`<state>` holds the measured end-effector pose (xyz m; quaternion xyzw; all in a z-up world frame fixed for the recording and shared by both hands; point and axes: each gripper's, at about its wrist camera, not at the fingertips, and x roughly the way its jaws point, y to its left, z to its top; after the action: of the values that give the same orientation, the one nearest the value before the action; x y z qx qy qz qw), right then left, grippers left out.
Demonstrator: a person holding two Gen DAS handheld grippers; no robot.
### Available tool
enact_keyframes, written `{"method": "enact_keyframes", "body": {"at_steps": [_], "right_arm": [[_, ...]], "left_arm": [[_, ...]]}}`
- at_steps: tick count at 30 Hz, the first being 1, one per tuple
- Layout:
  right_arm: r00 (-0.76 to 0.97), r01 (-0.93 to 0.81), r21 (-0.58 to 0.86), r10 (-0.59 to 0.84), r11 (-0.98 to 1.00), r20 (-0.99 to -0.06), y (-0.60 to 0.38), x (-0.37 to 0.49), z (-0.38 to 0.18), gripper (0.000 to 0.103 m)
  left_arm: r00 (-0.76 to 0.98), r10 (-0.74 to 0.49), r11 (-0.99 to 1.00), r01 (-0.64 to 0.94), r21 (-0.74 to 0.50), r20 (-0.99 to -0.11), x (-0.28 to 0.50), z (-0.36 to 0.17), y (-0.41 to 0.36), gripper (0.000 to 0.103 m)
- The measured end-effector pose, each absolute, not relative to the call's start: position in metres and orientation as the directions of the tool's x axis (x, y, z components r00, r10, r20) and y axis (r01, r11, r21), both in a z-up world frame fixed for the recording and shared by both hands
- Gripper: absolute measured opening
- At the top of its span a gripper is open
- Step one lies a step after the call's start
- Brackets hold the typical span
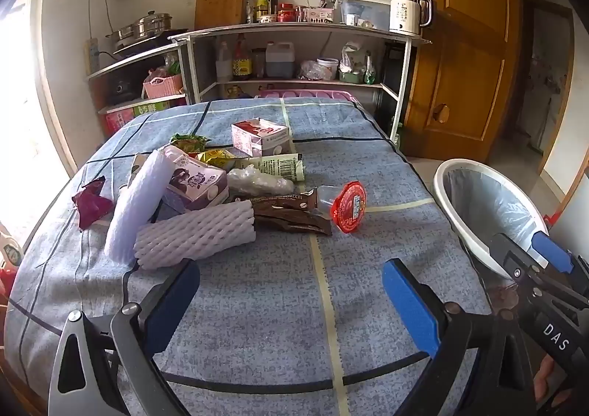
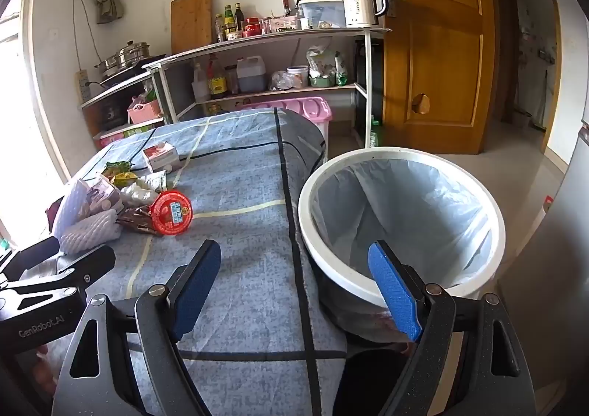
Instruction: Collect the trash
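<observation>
both claws gape wide, holding nothing: left gripper (image 1: 291, 276) faces the trash pile (image 1: 206, 187) mid-table; right gripper (image 2: 294, 268) hangs by the lined bin (image 2: 401, 217) at the table's edge. judgement: pinch the nearest foam net sleeve (image 1: 195, 235) across its width, lift clear before swinging binward.

Trash pile (image 1: 206, 191) lay on the counter (image 1: 368, 143), left of centre; the bin (image 2: 401, 228) stood beside the counter's right edge; shelves (image 1: 294, 59) stood behind.

"DAS" printed in white on right gripper (image 1: 545, 261) body, seen from left wrist view. "GenRobot.AI" printed on left gripper (image 2: 55, 279) body, seen from right wrist view. Packaging print unreadable.
</observation>
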<state>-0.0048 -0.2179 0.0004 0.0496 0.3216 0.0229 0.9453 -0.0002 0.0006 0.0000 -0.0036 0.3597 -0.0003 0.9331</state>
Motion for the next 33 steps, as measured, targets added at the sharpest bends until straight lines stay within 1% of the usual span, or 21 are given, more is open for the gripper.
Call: {"method": "enact_keyframes", "body": {"at_steps": [3,4,8,13,33], "right_arm": [[0.794,-0.017,0.118,0.085,0.993,-0.603,-0.214,-0.006,0.003,0.083],[0.794,-0.018,0.116,0.085,0.993,-0.602,-0.211,-0.006,0.004,0.083],[0.796,-0.024,0.140,0.103,0.990,-0.596,-0.216,-0.006,0.003,0.083],[0.792,-0.017,0.112,0.082,0.994,-0.604,-0.212,-0.008,0.007,0.083],[0.792,-0.017,0.121,0.087,0.993,-0.604,-0.214,-0.010,0.005,0.083]], "left_arm": [[0.744,-0.002,1.000,-0.007,-0.010,-0.669,-0.001,0.000,0.000,0.101],[0.731,0.003,1.000,-0.009,-0.006,-0.683,0.002,0.000,0.001,0.101],[0.742,0.012,1.000,-0.019,-0.004,-0.671,-0.003,0.010,0.003,0.101],[0.753,0.025,0.999,-0.037,-0.004,-0.657,-0.008,0.008,0.005,0.101],[0.756,0.035,0.999,-0.050,-0.003,-0.654,-0.012,0.011,0.008,0.101]]}}
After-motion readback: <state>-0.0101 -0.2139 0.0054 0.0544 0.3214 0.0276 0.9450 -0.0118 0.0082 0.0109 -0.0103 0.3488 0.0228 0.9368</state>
